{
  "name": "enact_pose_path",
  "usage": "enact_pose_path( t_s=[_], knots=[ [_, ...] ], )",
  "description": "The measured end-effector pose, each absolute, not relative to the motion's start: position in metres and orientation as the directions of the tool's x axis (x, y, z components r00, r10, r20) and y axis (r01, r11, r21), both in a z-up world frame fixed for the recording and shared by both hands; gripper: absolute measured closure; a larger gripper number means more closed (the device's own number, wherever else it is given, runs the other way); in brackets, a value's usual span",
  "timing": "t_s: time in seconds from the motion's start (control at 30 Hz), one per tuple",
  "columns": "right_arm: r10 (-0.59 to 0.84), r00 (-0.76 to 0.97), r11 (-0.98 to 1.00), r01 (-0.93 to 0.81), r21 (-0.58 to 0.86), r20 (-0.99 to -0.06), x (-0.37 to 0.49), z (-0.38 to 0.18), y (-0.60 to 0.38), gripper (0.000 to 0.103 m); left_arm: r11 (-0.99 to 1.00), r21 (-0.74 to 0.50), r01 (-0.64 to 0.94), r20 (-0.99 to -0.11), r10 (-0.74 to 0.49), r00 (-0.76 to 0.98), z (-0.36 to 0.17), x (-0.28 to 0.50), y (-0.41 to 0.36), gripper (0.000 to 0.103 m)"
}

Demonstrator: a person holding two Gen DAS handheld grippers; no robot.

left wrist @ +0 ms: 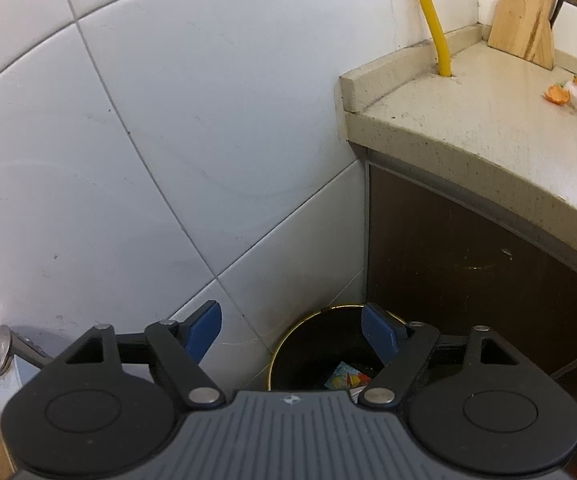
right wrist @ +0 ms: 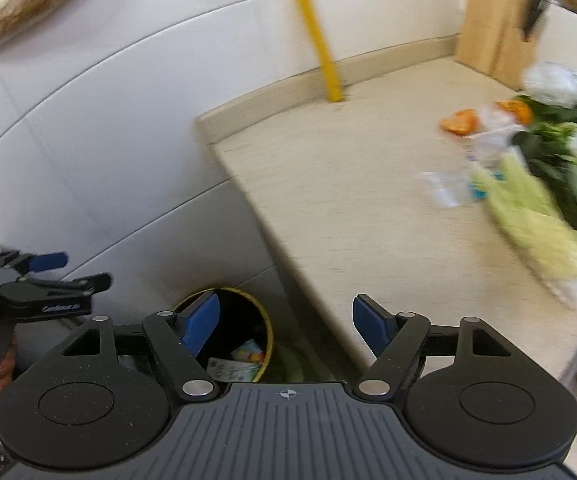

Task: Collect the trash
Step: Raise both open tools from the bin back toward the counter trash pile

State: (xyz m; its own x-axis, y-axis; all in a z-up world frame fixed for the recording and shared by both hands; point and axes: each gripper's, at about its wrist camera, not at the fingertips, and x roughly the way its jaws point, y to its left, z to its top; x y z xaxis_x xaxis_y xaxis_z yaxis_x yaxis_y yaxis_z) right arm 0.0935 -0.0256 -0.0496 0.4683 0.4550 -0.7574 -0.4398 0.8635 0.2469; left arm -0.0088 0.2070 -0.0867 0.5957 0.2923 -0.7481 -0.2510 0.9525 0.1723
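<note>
Left wrist view has the left gripper (left wrist: 291,330) spread wide and empty right above the black trash bin (left wrist: 312,354) holding wrappers, right gripper (right wrist: 285,322) equally gaping, remaining scraps (right wrist: 500,152) up on the countertop (right wrist: 328,184) beside that bin.

Trash pile (right wrist: 528,168) motion-blurred, cut by right edge; bin (left wrist: 308,344) contents partly hidden.

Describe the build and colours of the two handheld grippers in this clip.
Both the left gripper and the right gripper look alike: blue finger pads on black linkage arms with silver pivot pins, two round black discs, and a ribbed grey body bearing a small crosshair mark.
</note>
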Motion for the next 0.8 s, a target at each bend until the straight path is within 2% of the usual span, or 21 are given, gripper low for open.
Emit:
enact_pose_path(
  t_s=[0.37,0.8],
  knots=[
    [0.408,0.524,0.907,-0.327,0.265,-0.748,0.104,-0.044,-0.086,0.022,0.944,0.228,-0.239,-0.742,0.328,0.585,-0.09,-0.006,0.201,0.028],
    [0.311,0.619,0.95,-0.217,0.223,-0.721,0.118,-0.032,-0.157,0.019,0.924,0.305,-0.229,-0.741,0.382,0.553,-0.098,-0.001,0.193,0.027]
  ],
)
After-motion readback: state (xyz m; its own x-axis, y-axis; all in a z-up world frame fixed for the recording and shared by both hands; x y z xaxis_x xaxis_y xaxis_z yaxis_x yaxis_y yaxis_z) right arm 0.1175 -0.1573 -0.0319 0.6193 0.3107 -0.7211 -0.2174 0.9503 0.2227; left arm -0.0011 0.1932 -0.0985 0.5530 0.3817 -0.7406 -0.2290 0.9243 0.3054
